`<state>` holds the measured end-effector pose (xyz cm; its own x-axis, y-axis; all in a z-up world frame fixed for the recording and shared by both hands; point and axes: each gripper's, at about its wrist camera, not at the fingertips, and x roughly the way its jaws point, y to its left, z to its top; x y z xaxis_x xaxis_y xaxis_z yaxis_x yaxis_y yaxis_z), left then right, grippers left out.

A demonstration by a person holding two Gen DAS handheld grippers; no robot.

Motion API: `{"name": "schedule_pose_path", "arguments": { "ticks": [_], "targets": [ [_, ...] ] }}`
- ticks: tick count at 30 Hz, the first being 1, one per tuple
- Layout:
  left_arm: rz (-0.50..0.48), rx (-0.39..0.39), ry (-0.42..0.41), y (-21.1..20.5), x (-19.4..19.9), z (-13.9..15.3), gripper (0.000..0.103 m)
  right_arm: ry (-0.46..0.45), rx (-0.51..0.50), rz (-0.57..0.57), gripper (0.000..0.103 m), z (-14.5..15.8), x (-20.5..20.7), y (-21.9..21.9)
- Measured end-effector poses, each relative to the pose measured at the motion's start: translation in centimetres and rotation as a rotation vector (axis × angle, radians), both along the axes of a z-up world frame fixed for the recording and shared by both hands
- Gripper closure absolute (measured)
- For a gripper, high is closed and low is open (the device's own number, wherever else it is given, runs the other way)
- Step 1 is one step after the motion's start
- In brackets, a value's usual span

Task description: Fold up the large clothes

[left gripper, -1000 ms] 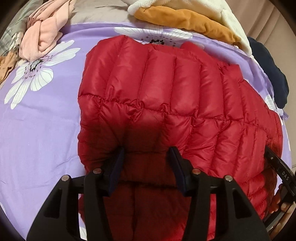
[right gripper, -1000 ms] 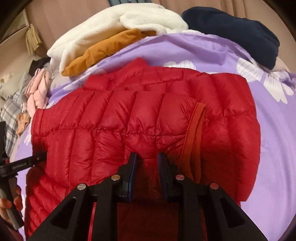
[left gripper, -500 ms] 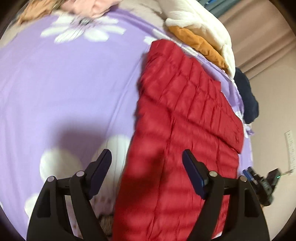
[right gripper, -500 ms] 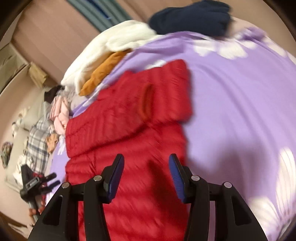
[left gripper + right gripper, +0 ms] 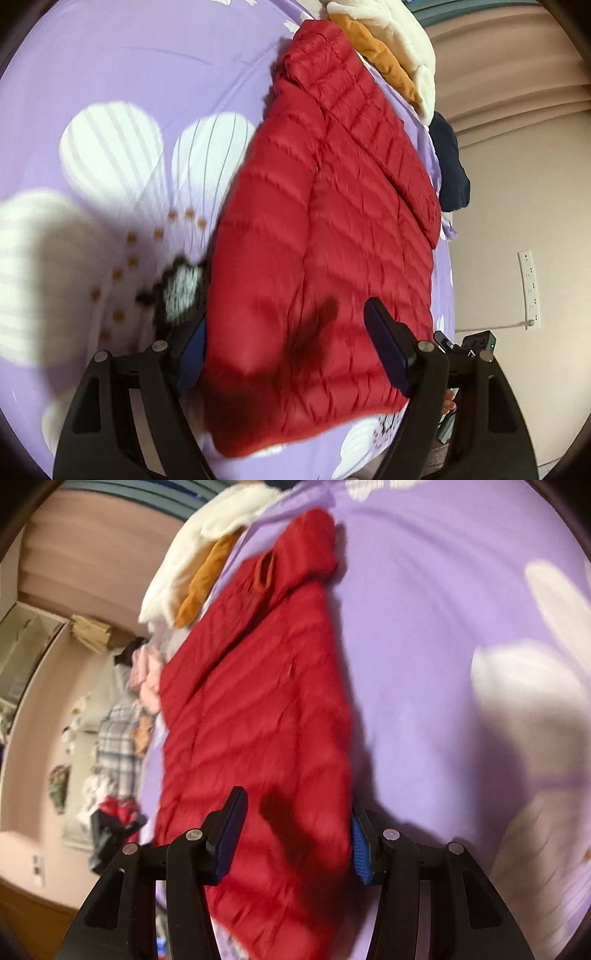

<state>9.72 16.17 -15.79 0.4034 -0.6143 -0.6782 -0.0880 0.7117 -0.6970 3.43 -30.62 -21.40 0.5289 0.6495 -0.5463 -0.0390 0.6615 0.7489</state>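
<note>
Since the earlier frames both views have swung from facing the red down jacket (image 5: 325, 236) head-on to opposite sides of it. Both jaws let go and widened. We now see the left gripper (image 5: 284, 350) and right gripper (image 5: 295, 834) with jaws apart, empty, straddling the folded jacket's near corners. Jacket lies mid-frame on the purple floral bedsheet (image 5: 129, 74). Risk, we judge: slick puffy fill springs back, undoing the fold.

A bed (image 5: 147, 74) with a purple flowered sheet fills the room; beside it a pink wall (image 5: 517, 184) carries a white socket strip (image 5: 530, 288), with pleated curtains (image 5: 517, 55) behind.
</note>
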Motion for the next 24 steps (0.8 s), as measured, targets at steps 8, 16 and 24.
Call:
{"name": "schedule_pose_path", "arguments": {
  "ticks": [8, 16, 24],
  "targets": [
    [0.065, -0.086, 0.031, 0.2, -2.7, -1.0, 0.058, -0.021, 0.058, 0.04, 0.052, -0.6, -1.5, 1.9],
    [0.08, -0.23, 0.111, -0.4, -3.6, -2.6, 0.086, -0.07, -0.083, -0.007, 0.081, 0.4, -2.0, 3.2],
    [-0.003, -0.221, -0.05, -1.3, -6.7, 2.5, 0.089, -0.306, -0.164, 0.0, 0.088, 6.0, -5.5, 3.7]
  ]
}}
